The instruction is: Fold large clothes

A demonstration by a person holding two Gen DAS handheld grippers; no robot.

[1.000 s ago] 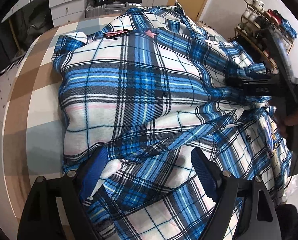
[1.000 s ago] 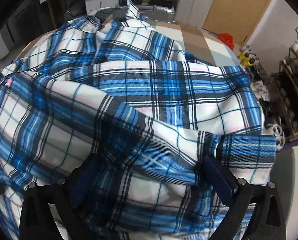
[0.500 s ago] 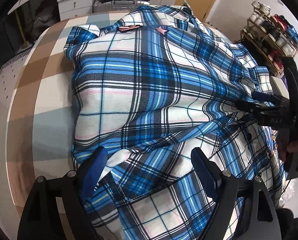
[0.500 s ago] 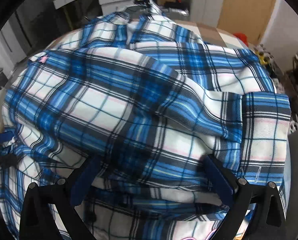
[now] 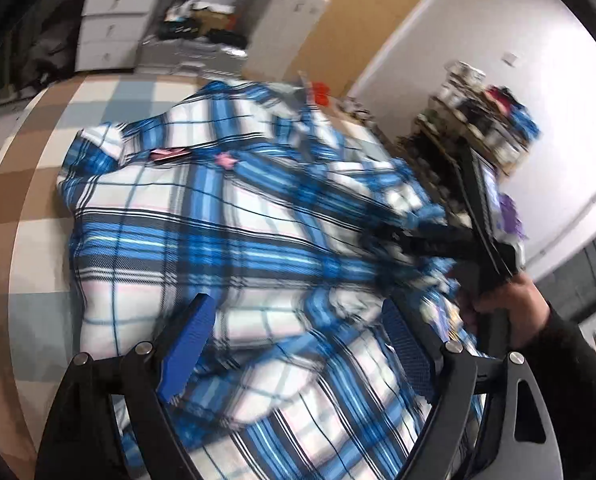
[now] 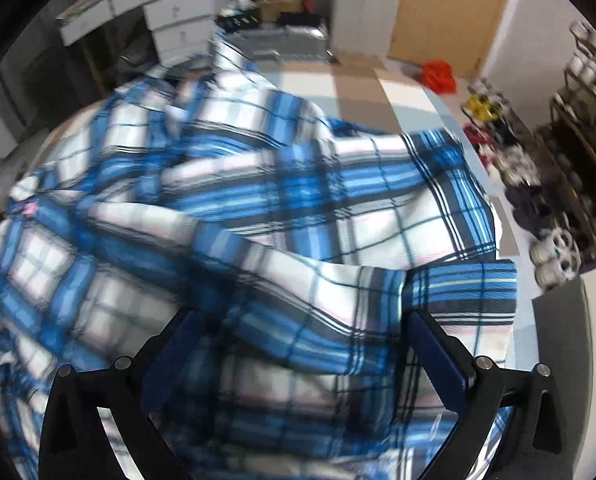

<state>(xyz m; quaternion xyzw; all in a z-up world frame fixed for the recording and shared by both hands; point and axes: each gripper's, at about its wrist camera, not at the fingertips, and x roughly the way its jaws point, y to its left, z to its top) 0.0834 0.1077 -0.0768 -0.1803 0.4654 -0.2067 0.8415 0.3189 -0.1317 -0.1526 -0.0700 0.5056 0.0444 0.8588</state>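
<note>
A blue, white and black plaid shirt (image 5: 217,232) lies bunched on the checkered cover (image 5: 37,184), with a pink star patch (image 5: 225,160) near its far edge. My left gripper (image 5: 298,344) hovers open just above the near part of the shirt, its blue pads wide apart and off the cloth. In the left wrist view my right gripper (image 5: 390,240) reaches onto the shirt's right side, held by a hand (image 5: 510,300). Its own view shows the right gripper (image 6: 304,356) open over folds of the shirt (image 6: 298,200), with a cuff (image 6: 462,292) by the right finger.
White drawers (image 5: 113,28) and a silver suitcase (image 5: 185,56) stand beyond the far edge. A shoe rack (image 6: 578,160) and shoes on the floor (image 6: 554,256) line the right side. Bare checkered cover shows left of the shirt.
My left gripper has lifted and tilted up, so more of the room shows and its pads stand off the cloth. The right gripper swung sideways and back over the shirt; both views are blurred.
</note>
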